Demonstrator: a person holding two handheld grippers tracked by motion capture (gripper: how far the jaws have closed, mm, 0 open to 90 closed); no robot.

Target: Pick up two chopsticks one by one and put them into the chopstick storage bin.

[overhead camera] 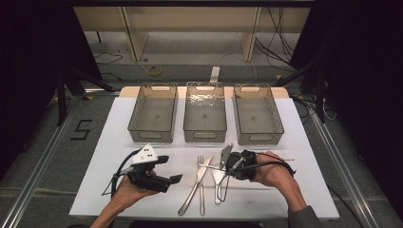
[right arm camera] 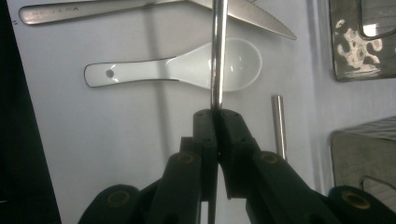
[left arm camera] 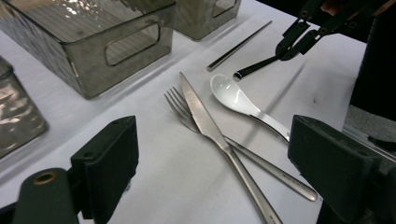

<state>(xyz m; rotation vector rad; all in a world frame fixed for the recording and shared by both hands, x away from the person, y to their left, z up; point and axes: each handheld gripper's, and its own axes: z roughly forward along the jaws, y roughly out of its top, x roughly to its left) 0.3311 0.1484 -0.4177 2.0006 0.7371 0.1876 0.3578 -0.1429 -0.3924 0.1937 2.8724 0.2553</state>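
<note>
Right claw (right arm camera: 215,116): I have it pinched on a slim metal chopstick (right arm camera: 218,51), gripped near one end, so nearly the whole rod sticks out past the tips; in the high view the claw (overhead camera: 227,164) sits just above the spoon.
Left claw (left arm camera: 212,168): spread wide, nothing between the jaws, hovering low over the table (left arm camera: 154,182) near the knife and fork; in the high view it (overhead camera: 172,169) is left of the cutlery.
Held chopstick, handling: I judge it light, rigid and slick; polished steel on hard pads could twist or slide, and an end grip lets the long free part swing. I'd rather hold it nearer the middle.
Second chopstick (right arm camera: 279,126): lies flat on the table just beside my right claw, same smooth rod, hard to pinch off a flat surface.
Spoon (right arm camera: 187,70): white, glossy, looks ceramic, hole in the handle; I'd treat it as breakable. It lies under the raised chopstick, apart from it.
Knife (left arm camera: 205,123) and fork (left arm camera: 180,107): steel, the knife crossing over the fork.
Bins (overhead camera: 205,114): three clear smoky plastic trays in a row beyond the cutlery, all empty.
Writing: engraving on a steel handle (right arm camera: 70,13), too blurred to read; a "5" taped on the floor (overhead camera: 81,129).
</note>
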